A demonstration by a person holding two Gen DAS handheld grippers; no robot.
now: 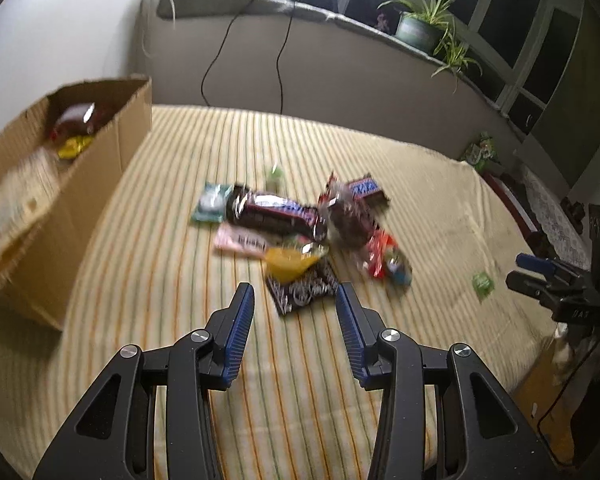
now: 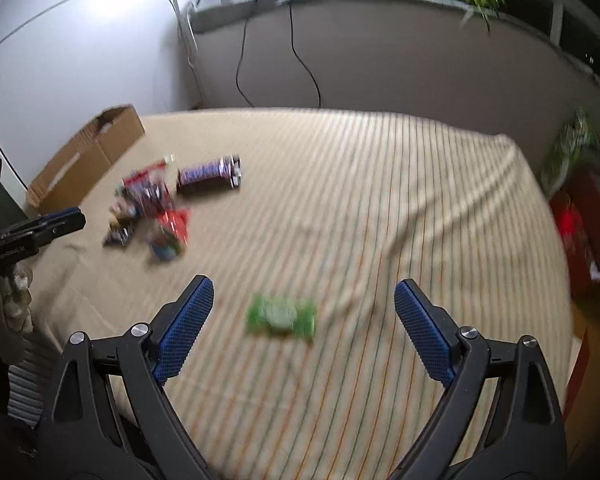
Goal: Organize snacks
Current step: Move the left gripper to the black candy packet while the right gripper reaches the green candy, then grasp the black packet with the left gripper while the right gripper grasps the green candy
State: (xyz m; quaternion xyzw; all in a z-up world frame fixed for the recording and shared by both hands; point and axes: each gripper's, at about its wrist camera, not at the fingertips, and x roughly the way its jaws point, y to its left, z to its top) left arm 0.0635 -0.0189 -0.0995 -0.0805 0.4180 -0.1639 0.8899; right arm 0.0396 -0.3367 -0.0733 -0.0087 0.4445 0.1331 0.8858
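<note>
A pile of snack packets [image 1: 300,224] lies on the striped bed cover [image 1: 180,272]; it also shows in the right wrist view [image 2: 152,204]. My left gripper [image 1: 296,292] is open and empty, just short of a dark patterned packet [image 1: 304,292] and a yellow packet [image 1: 288,264]. My right gripper [image 2: 304,288] is open wide and empty above a small green packet [image 2: 282,316], which also shows in the left wrist view [image 1: 483,283]. An open cardboard box [image 1: 60,184] at the left holds a few packets [image 1: 74,128].
The box also shows in the right wrist view [image 2: 88,156]. A grey ledge with cables and potted plants [image 1: 424,24] runs behind the bed. A green bag [image 2: 572,144] and red items [image 2: 580,224] lie off the bed's right edge.
</note>
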